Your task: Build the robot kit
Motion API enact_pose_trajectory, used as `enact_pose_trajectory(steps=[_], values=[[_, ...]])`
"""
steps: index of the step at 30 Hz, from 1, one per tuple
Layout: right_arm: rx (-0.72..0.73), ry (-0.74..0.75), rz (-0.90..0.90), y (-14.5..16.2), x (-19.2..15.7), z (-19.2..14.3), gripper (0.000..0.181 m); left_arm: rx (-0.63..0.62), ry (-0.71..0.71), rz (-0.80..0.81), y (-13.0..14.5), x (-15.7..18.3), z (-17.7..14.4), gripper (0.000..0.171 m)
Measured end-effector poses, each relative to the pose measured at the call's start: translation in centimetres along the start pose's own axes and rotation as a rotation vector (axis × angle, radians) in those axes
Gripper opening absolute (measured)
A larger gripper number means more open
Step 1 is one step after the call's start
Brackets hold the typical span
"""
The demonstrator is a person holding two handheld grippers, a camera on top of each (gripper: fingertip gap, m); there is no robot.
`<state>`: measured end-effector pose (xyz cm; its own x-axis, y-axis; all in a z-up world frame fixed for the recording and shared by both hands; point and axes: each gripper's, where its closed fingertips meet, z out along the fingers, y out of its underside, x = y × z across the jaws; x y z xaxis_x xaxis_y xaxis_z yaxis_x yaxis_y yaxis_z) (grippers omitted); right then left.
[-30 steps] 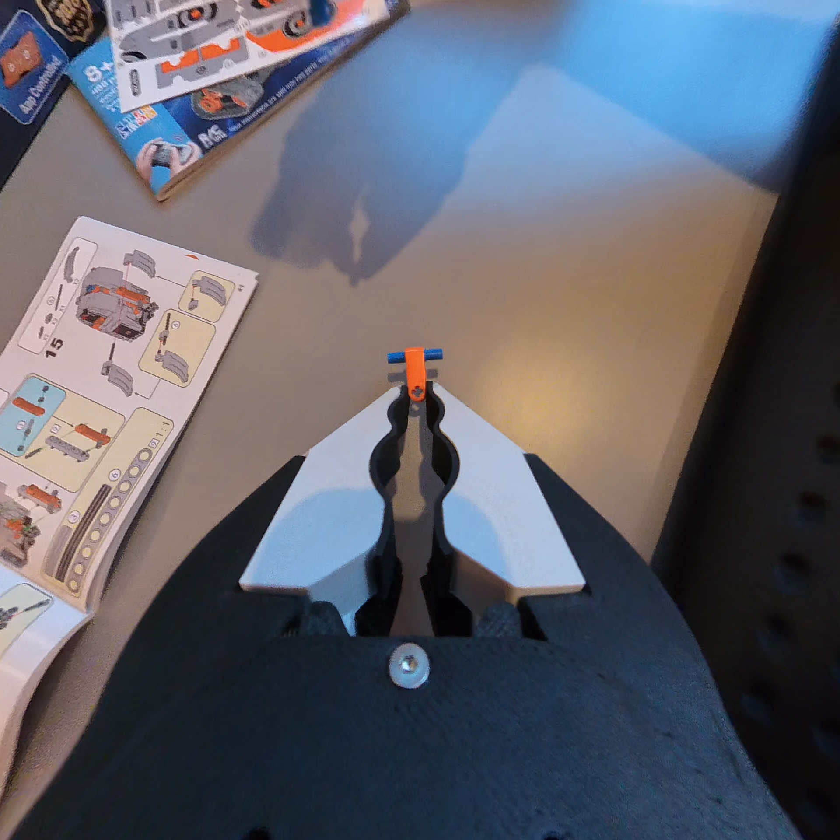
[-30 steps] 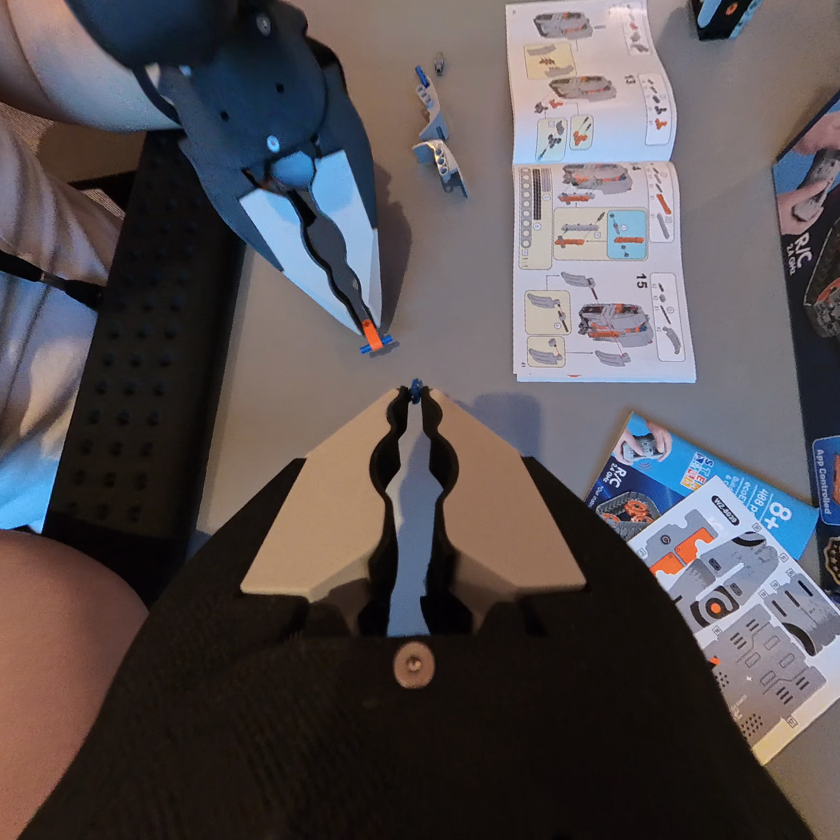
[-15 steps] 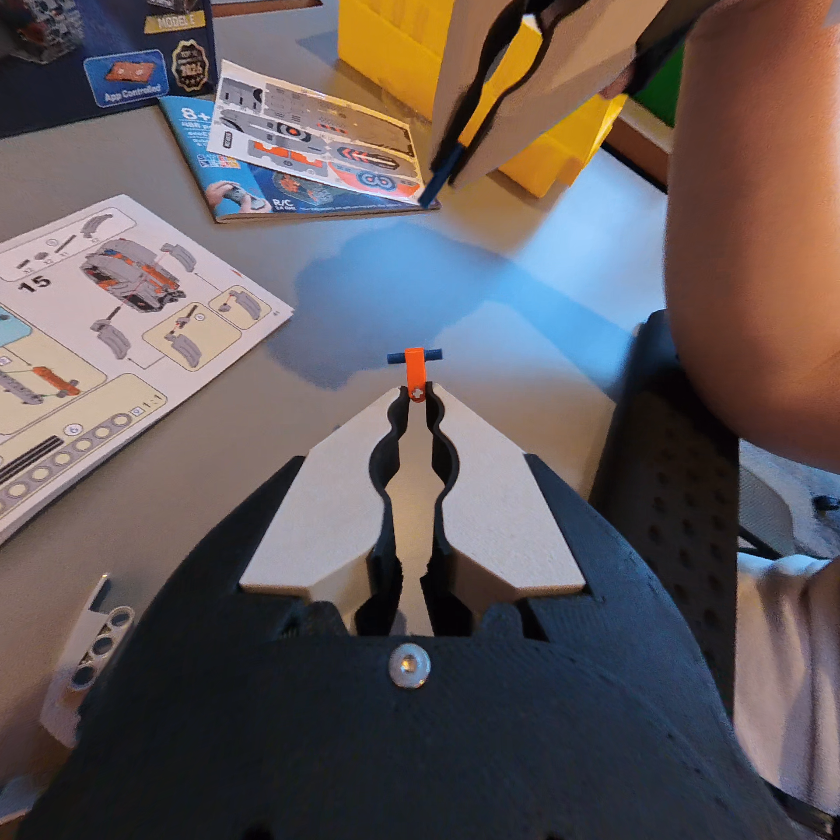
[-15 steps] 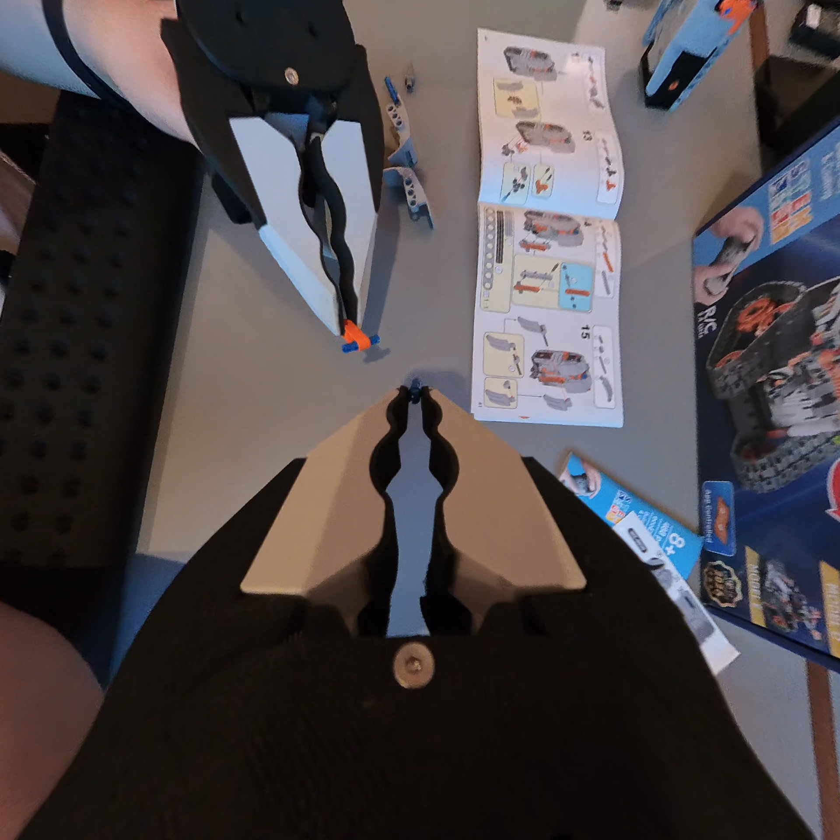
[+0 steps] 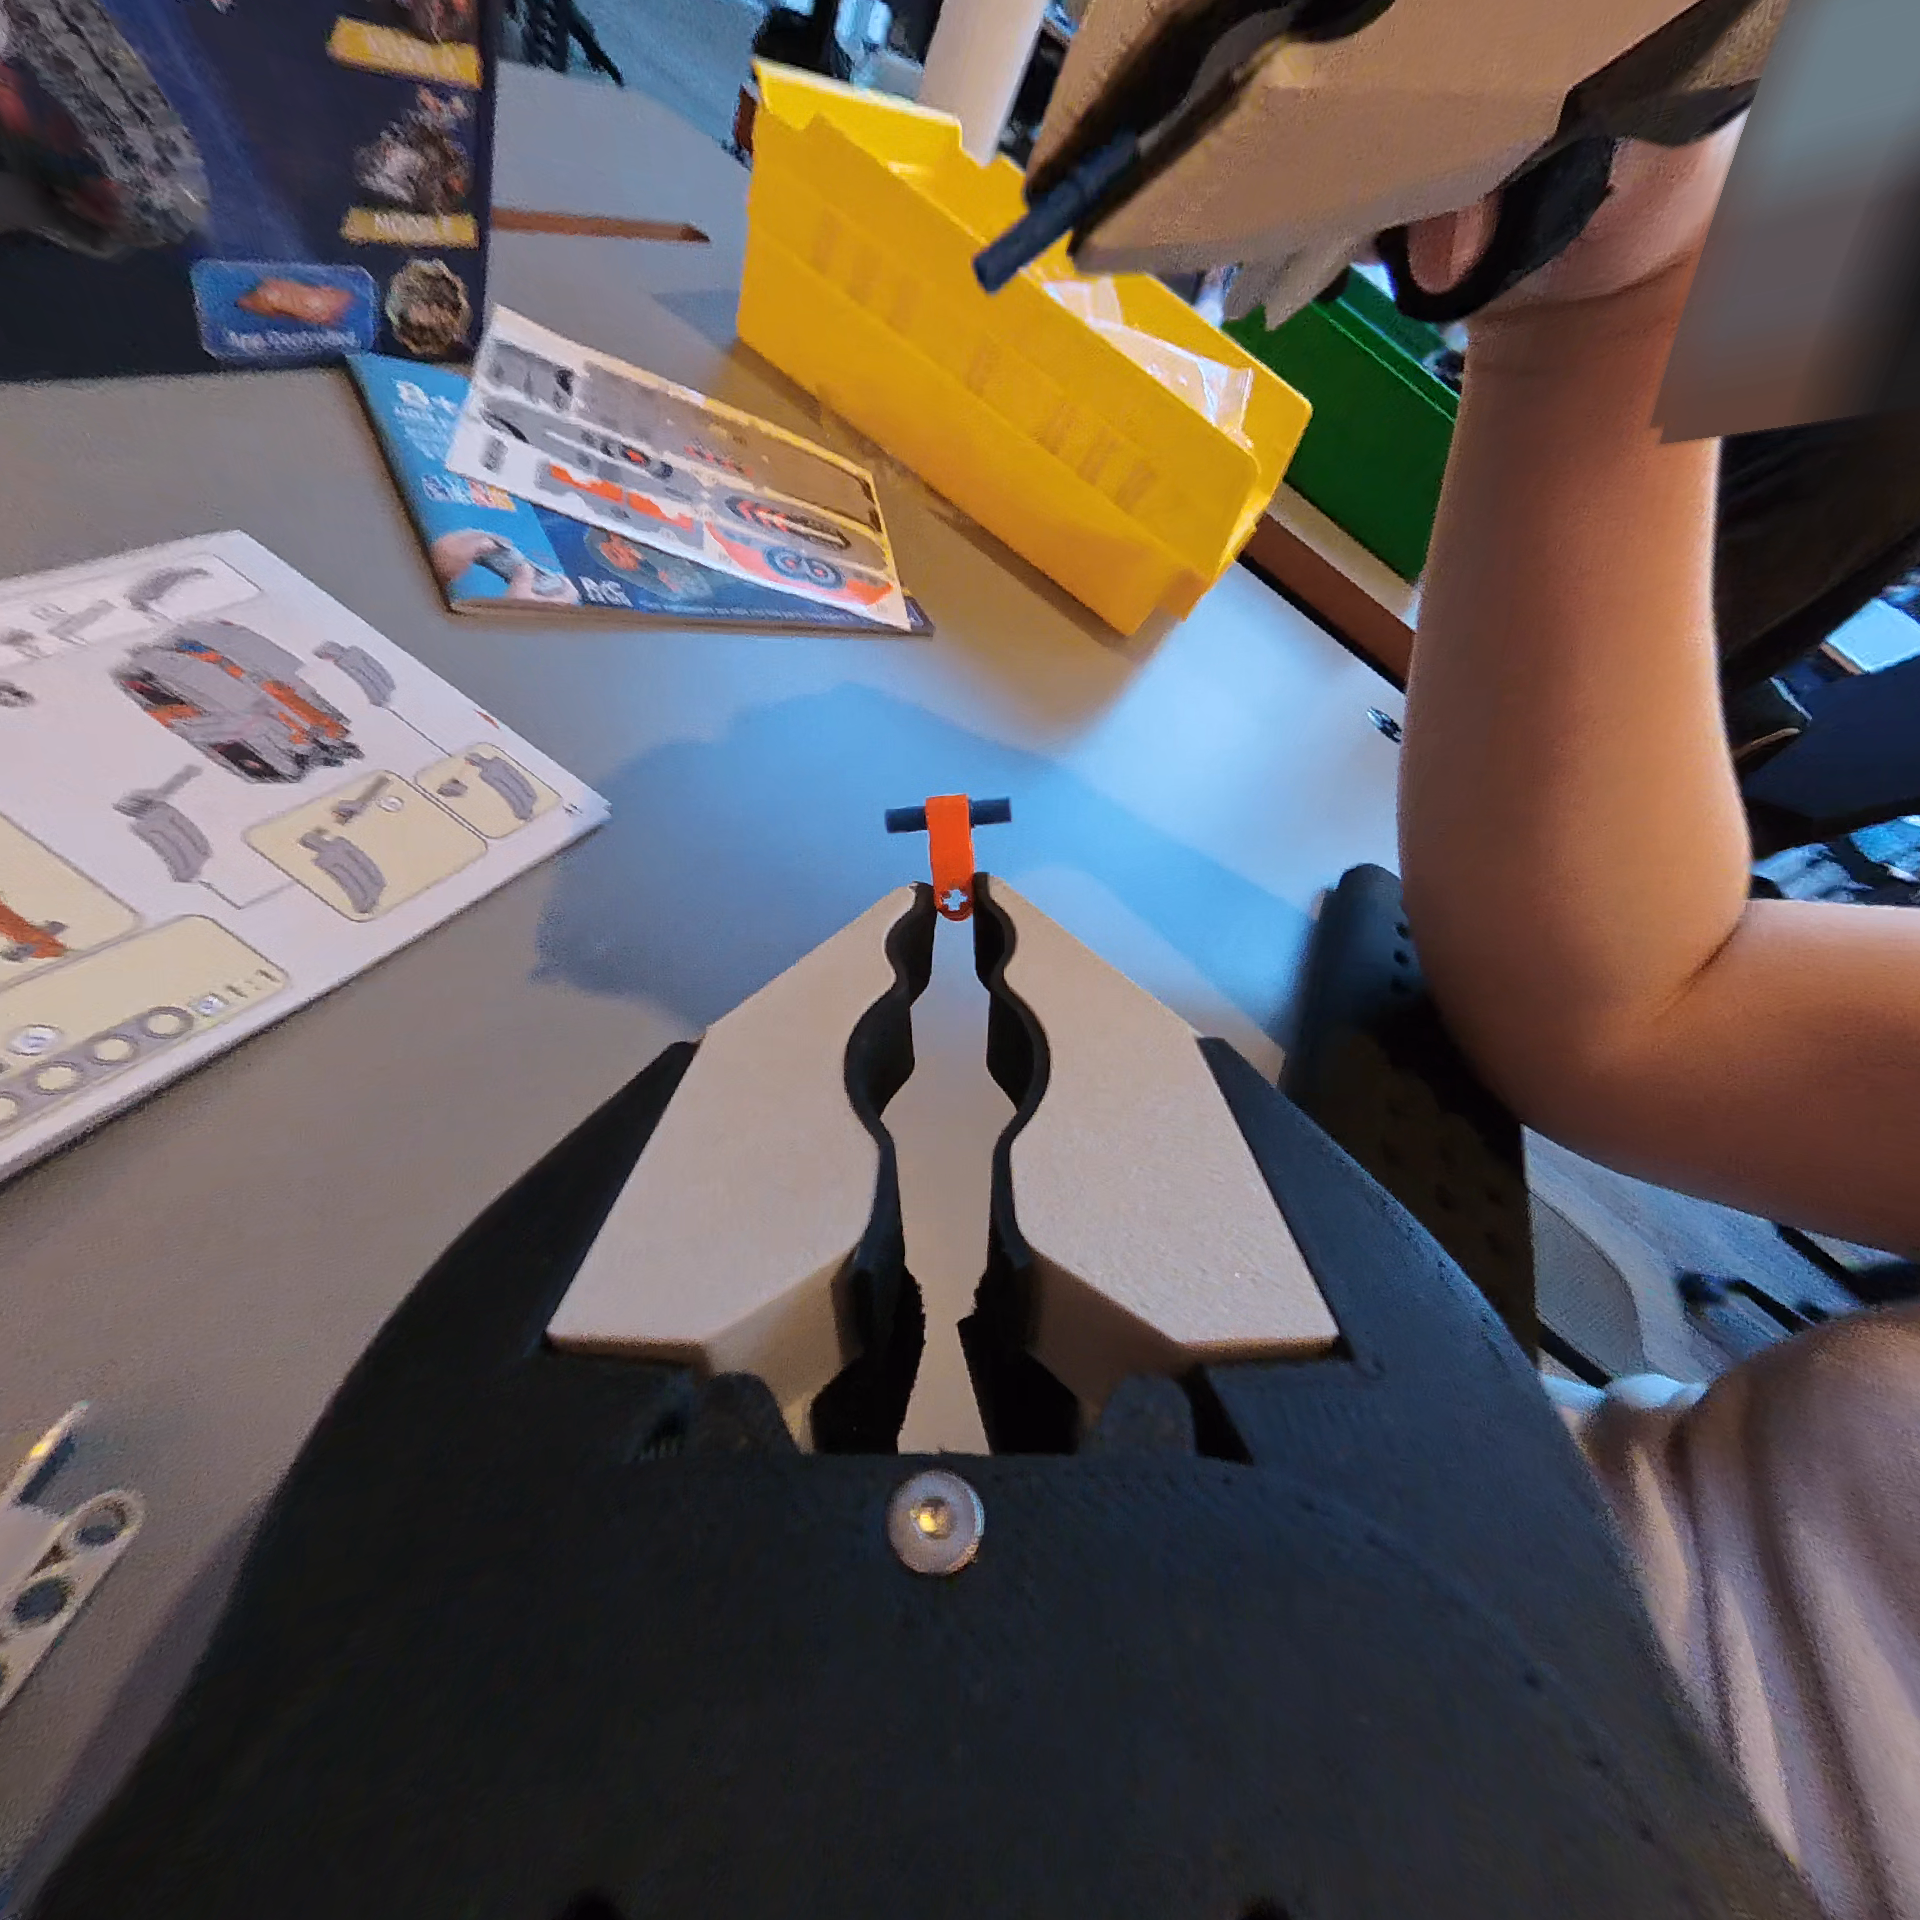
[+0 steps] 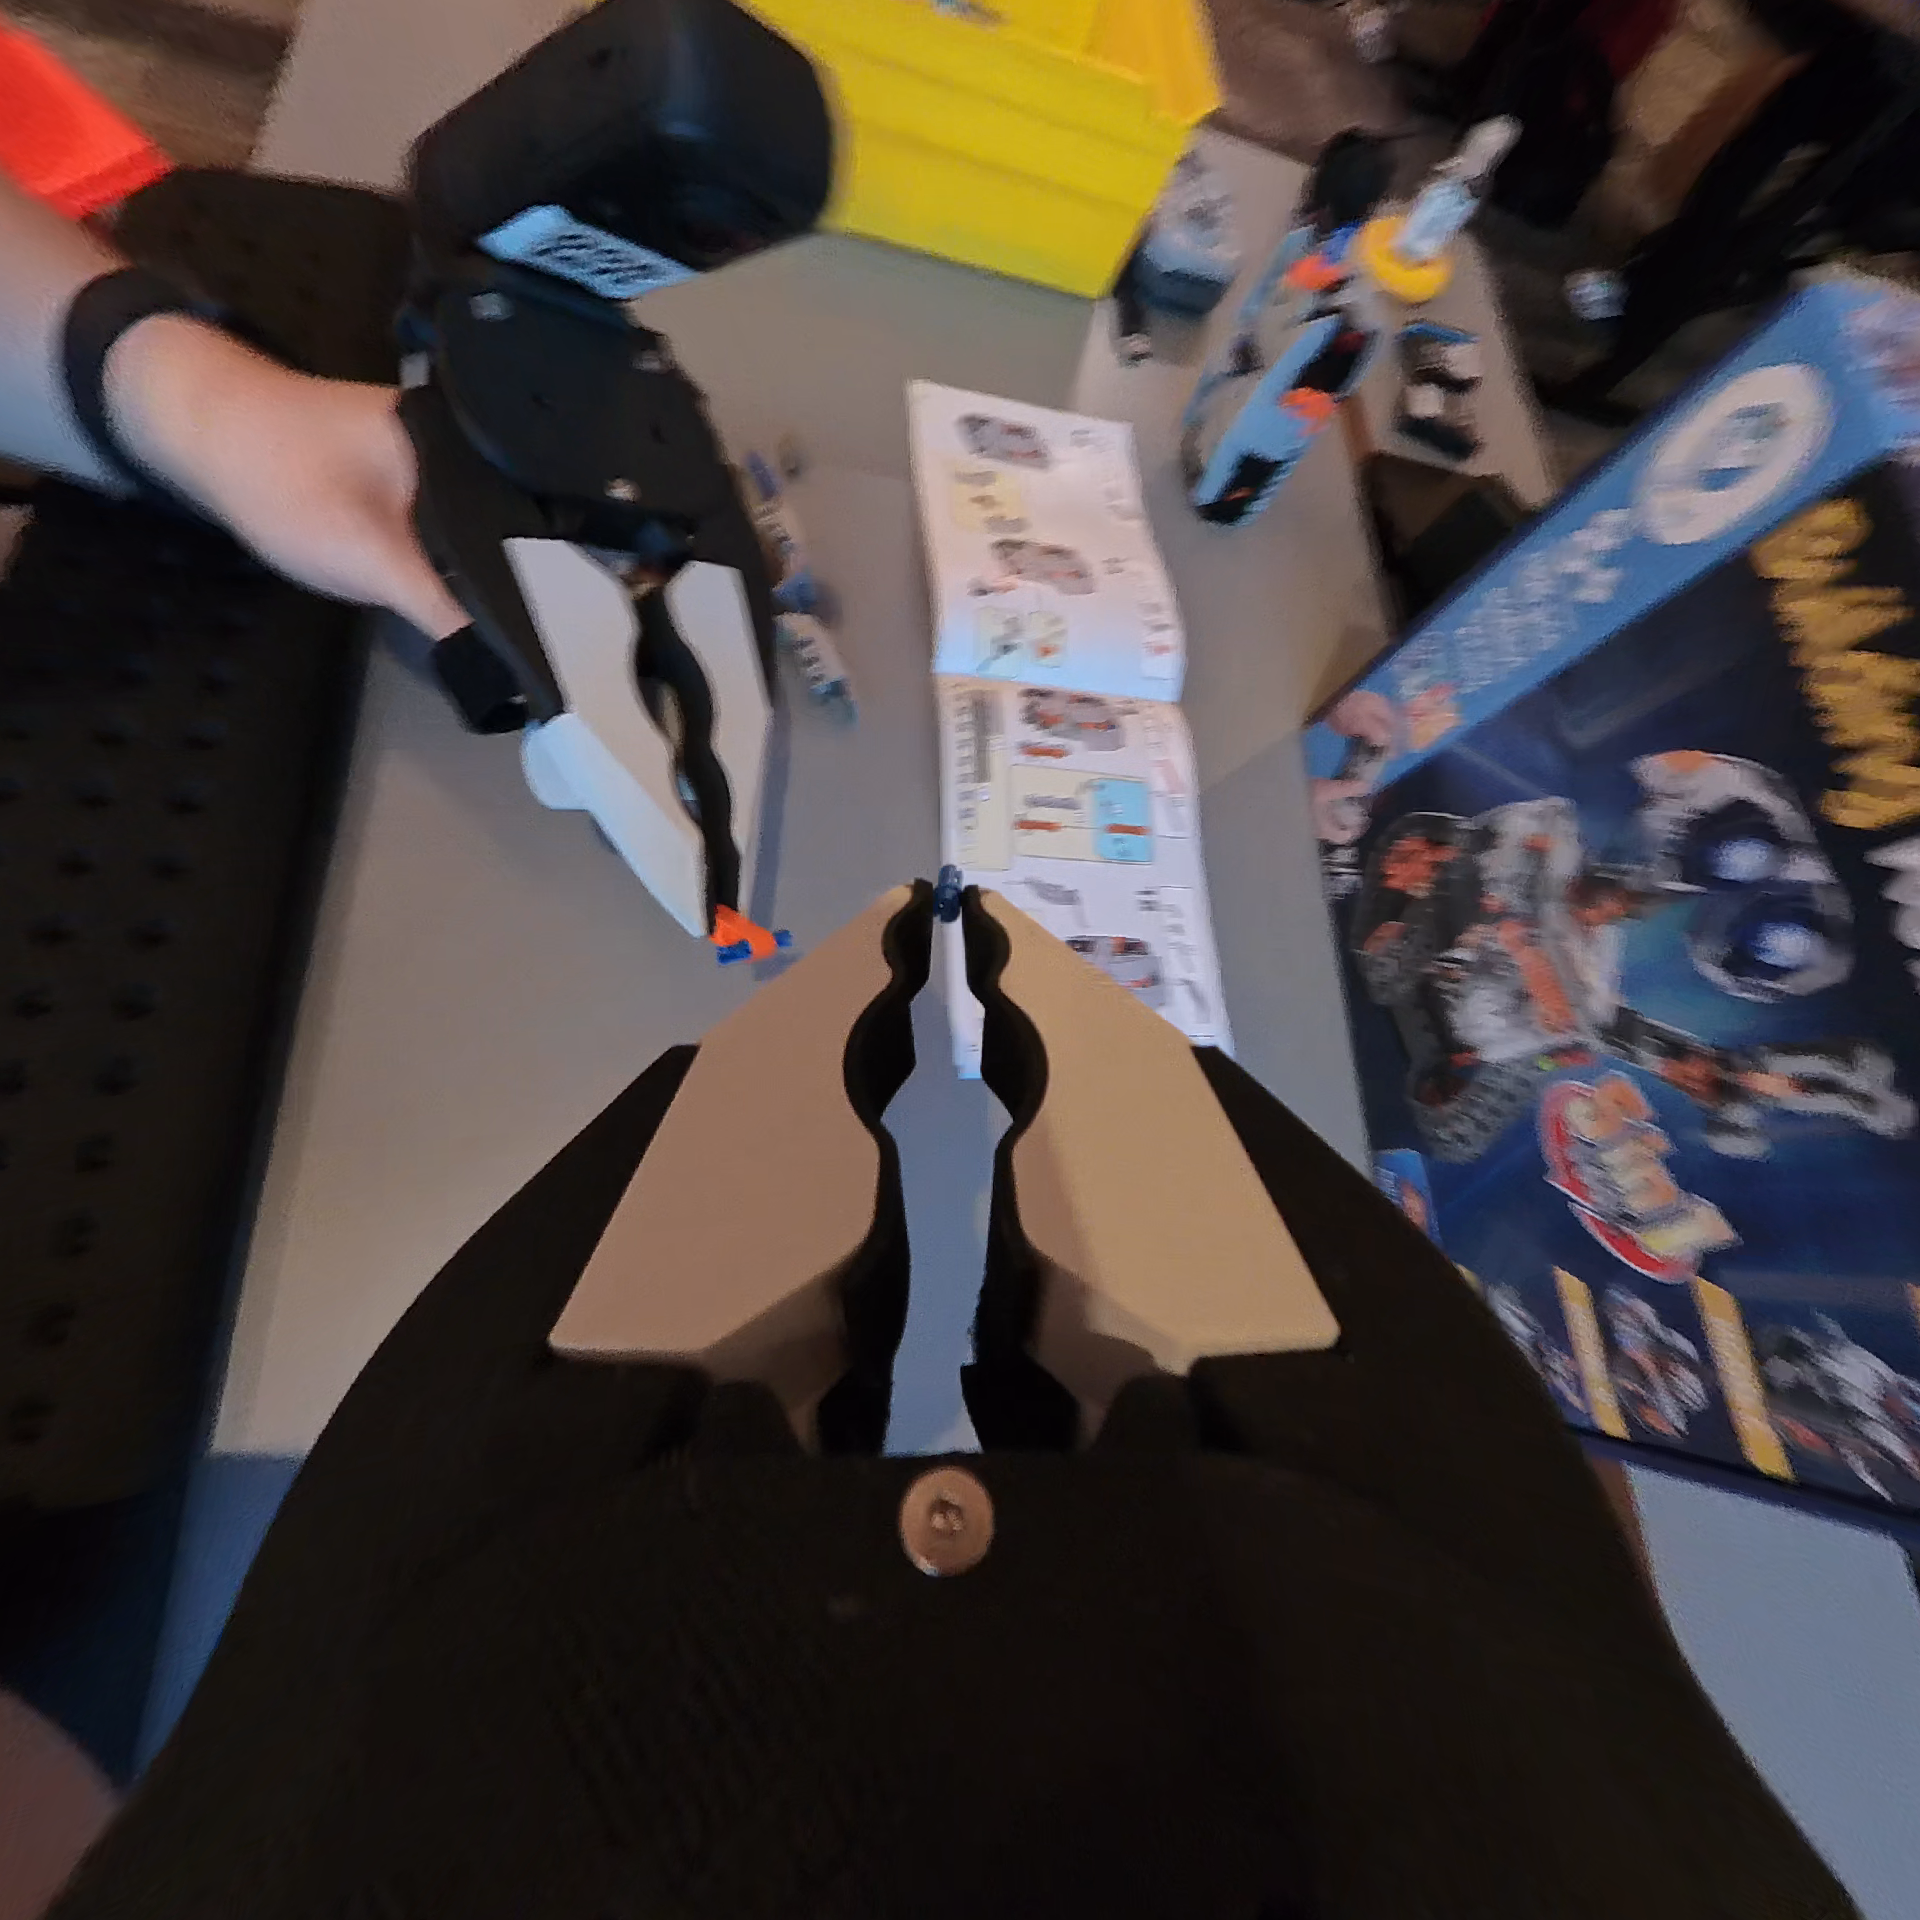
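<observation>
My left gripper (image 5: 948, 902) is shut on a small orange connector (image 5: 948, 854) with a blue pin (image 5: 945, 816) pushed crosswise through its far end. It holds the piece above the grey table (image 5: 727, 727). My right gripper (image 6: 945, 902) is shut on a small blue pin (image 6: 947, 896), raised above the table. In the left wrist view the right gripper (image 5: 1060, 223) hangs at the top with its blue pin (image 5: 1049, 213) sticking out. In the right wrist view the left gripper (image 6: 727, 920) is to the left with the orange piece (image 6: 750, 940).
An open instruction booklet (image 5: 208, 790) (image 6: 1060, 707) lies on the table, with a sticker sheet (image 5: 665, 488) on a blue leaflet. A yellow bin (image 5: 997, 384), a green bin (image 5: 1351, 436), a toy box (image 6: 1621, 883), grey beams (image 5: 52, 1538) and a black pegboard (image 6: 135, 935) surround it. My right fingertips sit around 10 centimetres from my left ones. Measured from the fingertips, the black pegboard (image 6: 135, 935) is 15 centimetres or so from the left gripper and 25 centimetres from the right.
Both grippers have lifted and tilted up from the table, each holding its piece. The right gripper has risen and its view now takes in the box and the yellow bin.
</observation>
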<state>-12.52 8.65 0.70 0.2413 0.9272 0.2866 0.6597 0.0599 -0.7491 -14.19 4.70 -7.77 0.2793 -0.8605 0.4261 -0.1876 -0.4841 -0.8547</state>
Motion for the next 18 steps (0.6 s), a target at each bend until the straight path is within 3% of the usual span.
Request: enact_pose_trajectory(steps=[10, 15, 18], values=[[0.219, 0.216, -0.003, -4.6, 3.0, -3.1, 0.004, 0.365, -0.230, 0.244, -7.5, -0.3, -5.3, 0.005], [0.354, 0.235, -0.039, -7.4, 2.5, -4.5, 0.004, 0.474, -0.356, 0.434, -10.3, 1.3, -7.0, 0.005], [0.414, 0.237, -0.049, -8.6, 2.1, -5.2, 0.004, 0.517, -0.373, 0.460, -11.6, 2.2, -7.3, 0.005]])
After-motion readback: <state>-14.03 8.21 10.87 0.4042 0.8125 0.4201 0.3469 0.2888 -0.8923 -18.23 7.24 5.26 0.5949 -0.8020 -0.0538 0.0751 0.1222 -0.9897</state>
